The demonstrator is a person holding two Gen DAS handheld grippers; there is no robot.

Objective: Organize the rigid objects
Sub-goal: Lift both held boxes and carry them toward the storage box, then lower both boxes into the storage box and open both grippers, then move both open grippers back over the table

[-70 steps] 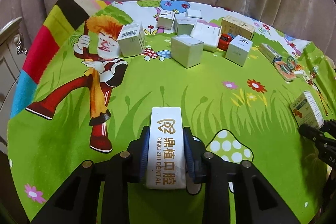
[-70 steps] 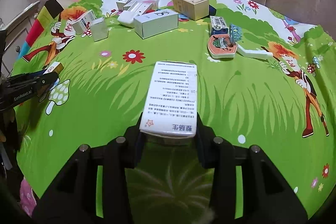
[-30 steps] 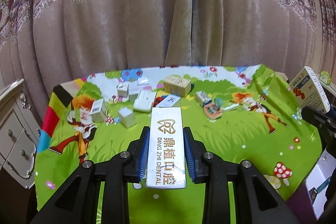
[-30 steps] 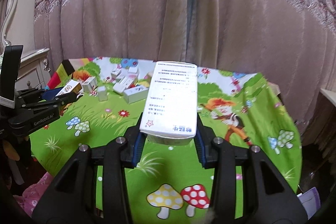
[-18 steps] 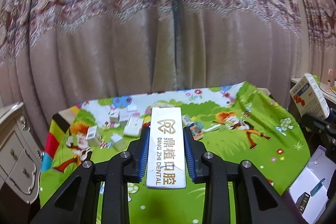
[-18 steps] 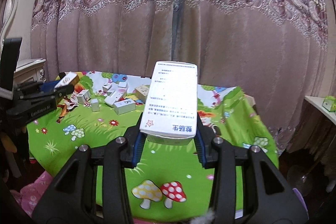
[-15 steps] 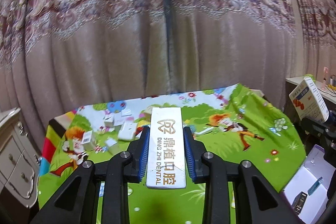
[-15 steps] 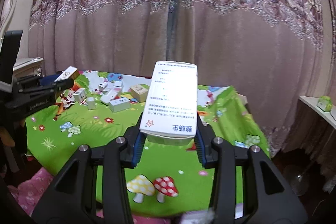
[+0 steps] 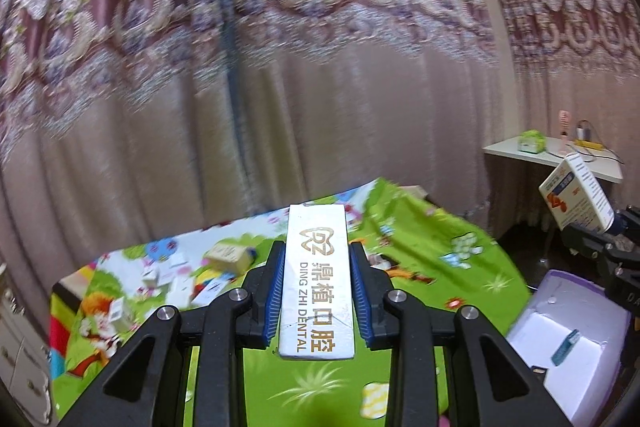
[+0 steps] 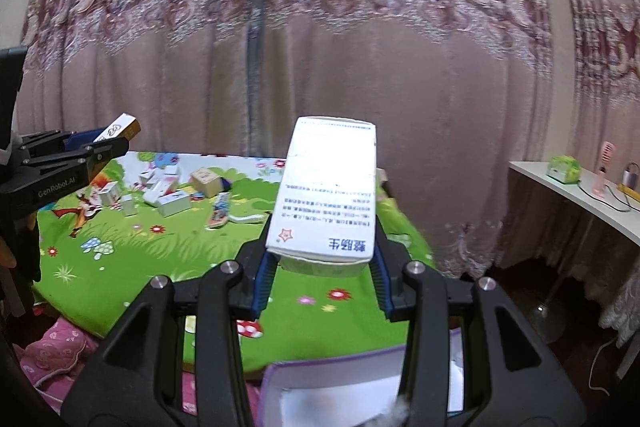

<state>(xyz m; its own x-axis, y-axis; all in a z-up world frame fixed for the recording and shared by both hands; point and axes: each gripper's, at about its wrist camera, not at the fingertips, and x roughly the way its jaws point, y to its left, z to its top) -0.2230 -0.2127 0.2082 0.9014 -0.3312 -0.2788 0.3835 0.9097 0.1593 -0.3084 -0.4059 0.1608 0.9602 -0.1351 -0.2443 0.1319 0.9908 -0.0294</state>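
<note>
Left gripper [image 9: 318, 291]: clamping the dental box [image 9: 317, 279] by its long sides between blue pads [image 9: 275, 291], jaws standing narrow; the box is lying lengthwise along the fingers, probably so it is riding steady while carried

Right gripper [image 10: 320, 263]: gripping the medicine box [image 10: 326, 193] at its near end, jaws standing wider because this carton is broader; most of the box is jutting forward past the pads, so the hold looks less secure

Both boxes: hanging in the air, above and near the edge of the table [image 10: 132, 247], not resting on anything

Bin [image 9: 568, 339]: sitting low beside the table, purple-rimmed with a white inside; a small blue item is lying in it; judging by the task, both boxes are heading here

Remaining boxes [image 10: 168, 193]: lying scattered at the far side of the green cartoon cloth, waiting to be sorted

Hidden: the undersides of both held boxes and where the pads are meeting them on the far side

Cut off: the bin in the right wrist view is showing only its near rim [image 10: 332, 363], behind the gripper frame; the person's hands are not showing

Hard to make out: the left wrist view is smearing with blur, so the far boxes are reading as pale blobs; print on the medicine box is too fine to read; items on the white side shelf [image 10: 592, 203] are too small to name
</note>
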